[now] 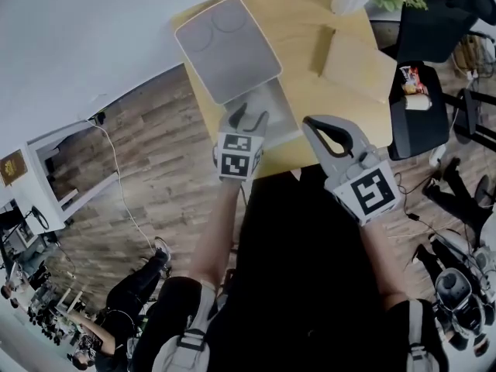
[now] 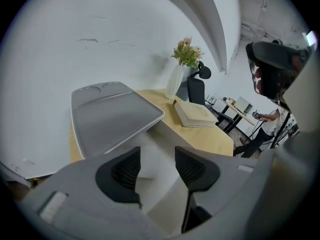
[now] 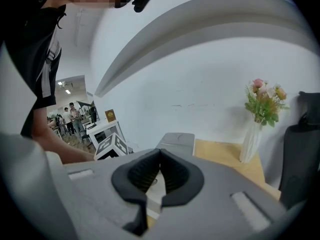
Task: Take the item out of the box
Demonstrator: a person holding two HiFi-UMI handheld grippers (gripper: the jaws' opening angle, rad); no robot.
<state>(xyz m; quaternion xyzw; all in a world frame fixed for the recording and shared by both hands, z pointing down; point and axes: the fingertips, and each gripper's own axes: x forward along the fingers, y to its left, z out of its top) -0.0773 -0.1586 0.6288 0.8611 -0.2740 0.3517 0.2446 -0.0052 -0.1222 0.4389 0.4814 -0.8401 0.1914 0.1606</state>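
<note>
Item: you can't see it in any view. Judged to lie down inside the open box [image 1: 280,108], near the front edge of the table [image 1: 341,111].

The lid [image 1: 225,49] stands tilted up behind the opening.

Left gripper [image 1: 249,115]: released at the box mouth, nothing between the pads. Right gripper [image 3: 160,159]: clenched on nothing, held back.

Risks:
- Reaching blind, you may pinch the box wall and drag the box off the edge.
- The lid may drop onto your jaws.

Book [image 2: 194,114] and vase [image 2: 175,81] stand well clear.

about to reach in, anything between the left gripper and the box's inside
Nothing visible. The lid is swung back and the left gripper hangs open over the open box. The item itself can't be made out.
</note>
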